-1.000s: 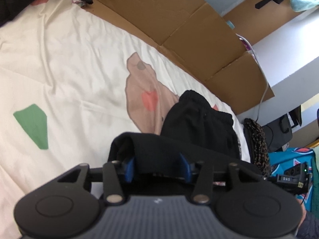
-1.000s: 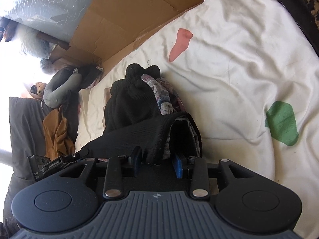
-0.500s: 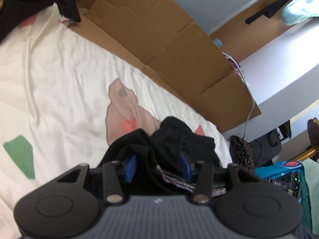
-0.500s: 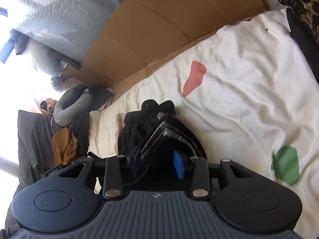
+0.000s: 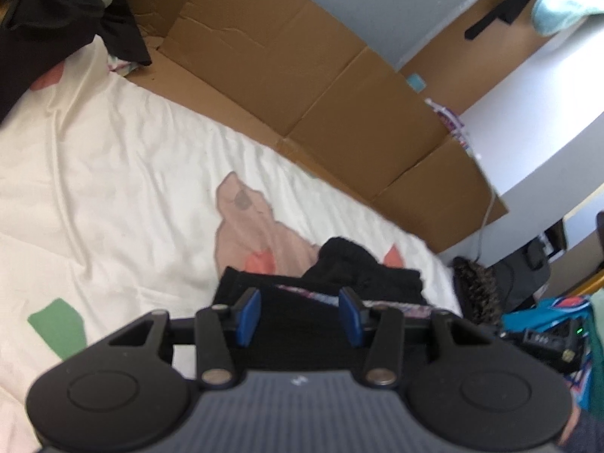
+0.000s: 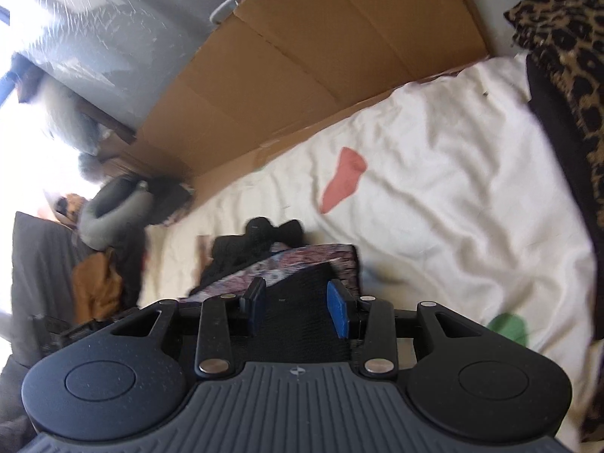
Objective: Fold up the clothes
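Observation:
A black garment with a patterned lining fills the space between the blue pads of my left gripper, which is shut on a thick fold of it. The same garment sits between the pads of my right gripper, also shut on a bunched fold; its patterned inside shows just beyond the fingers. The cloth hangs lifted above a white bed sheet printed with coloured patches. Beyond the held fold, the rest of the black garment lies heaped on the sheet.
Flattened cardboard lines the wall along the bed's far side. Dark clothes are piled at one end. A leopard-print fabric lies at the other. A grey neck pillow and brown cloth sit off the bed.
Both grippers have risen with the garment, which now shows its patterned lining. The heap on the sheet sits lower and further away in both views.

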`<state>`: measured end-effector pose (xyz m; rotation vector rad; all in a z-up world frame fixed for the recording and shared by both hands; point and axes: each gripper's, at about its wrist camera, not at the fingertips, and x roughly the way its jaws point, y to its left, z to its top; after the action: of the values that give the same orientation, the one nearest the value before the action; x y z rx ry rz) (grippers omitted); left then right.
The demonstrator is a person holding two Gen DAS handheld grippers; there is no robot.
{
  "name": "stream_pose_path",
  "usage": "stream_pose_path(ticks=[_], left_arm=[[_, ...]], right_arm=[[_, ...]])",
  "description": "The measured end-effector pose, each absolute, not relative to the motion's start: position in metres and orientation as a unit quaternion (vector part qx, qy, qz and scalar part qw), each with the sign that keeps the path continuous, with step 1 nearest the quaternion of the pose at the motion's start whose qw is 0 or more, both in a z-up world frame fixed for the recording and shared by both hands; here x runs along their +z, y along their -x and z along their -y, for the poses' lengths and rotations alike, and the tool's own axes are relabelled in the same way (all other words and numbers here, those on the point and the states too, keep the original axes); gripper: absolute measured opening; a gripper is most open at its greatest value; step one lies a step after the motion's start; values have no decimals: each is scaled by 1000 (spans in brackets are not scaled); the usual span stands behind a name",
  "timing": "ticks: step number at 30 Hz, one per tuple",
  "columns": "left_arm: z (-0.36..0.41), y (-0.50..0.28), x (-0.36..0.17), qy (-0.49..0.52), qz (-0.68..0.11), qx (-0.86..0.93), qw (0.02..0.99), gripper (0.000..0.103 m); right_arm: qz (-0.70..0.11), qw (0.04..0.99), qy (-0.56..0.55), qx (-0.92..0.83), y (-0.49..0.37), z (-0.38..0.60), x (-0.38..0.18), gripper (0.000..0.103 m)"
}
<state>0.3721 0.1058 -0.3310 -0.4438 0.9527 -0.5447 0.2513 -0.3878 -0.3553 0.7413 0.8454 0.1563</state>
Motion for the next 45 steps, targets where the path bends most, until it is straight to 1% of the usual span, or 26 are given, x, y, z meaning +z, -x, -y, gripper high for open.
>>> stream_pose_path(ticks=[5, 8, 12, 13, 14, 16, 17, 18, 19, 21, 22, 24, 29, 37, 43, 45], left_arm=[[-104, -372, -342, 179, -464, -237, 835, 48], [-100, -373, -347, 154, -469, -230, 839, 42], [-98, -380, -355, 138, -477, -218, 840, 40], [-98, -382, -357, 137, -478, -217, 840, 40], [-97, -384, -359, 136, -478, -216, 841, 40], [-95, -385, -361, 134, -478, -221, 840, 39], [-93, -385, -362, 131, -478, -223, 839, 36], [-92, -385, -363, 128, -479, -227, 838, 29], [-90, -385, -363, 125, -479, -231, 838, 25], [-88, -384, -365, 121, -479, -234, 837, 5], [-87, -384, -366, 119, -479, -233, 838, 3], [-87, -381, -365, 113, -476, -227, 842, 2], [-95, -376, -358, 124, -454, -221, 854, 1], [-86, -385, -370, 112, -462, -210, 855, 1], [-77, -389, -379, 95, -467, -198, 857, 4], [-74, -389, -381, 87, -467, -193, 858, 8]], right_arm=[[-413, 847, -327, 65, -254, 384, -361, 38], [-412, 855, -310, 57, -258, 380, -360, 38], [-414, 862, -287, 51, -266, 374, -361, 37], [-417, 862, -283, 50, -267, 373, -362, 34], [-422, 862, -278, 47, -269, 372, -362, 25], [-427, 863, -264, 50, -270, 369, -361, 14], [-426, 866, -256, 53, -270, 367, -360, 12], [-424, 870, -247, 53, -269, 366, -358, 9], [-421, 874, -238, 51, -269, 365, -355, 5], [-413, 880, -230, 47, -267, 365, -349, 5], [-409, 882, -230, 46, -267, 365, -346, 5], [-404, 885, -225, 43, -268, 367, -340, 5], [-400, 889, -222, 29, -274, 368, -338, 4], [-420, 879, -226, 2, -288, 364, -365, 4], [-422, 880, -220, 2, -292, 358, -371, 4], [-422, 879, -224, 5, -292, 357, -373, 6]])
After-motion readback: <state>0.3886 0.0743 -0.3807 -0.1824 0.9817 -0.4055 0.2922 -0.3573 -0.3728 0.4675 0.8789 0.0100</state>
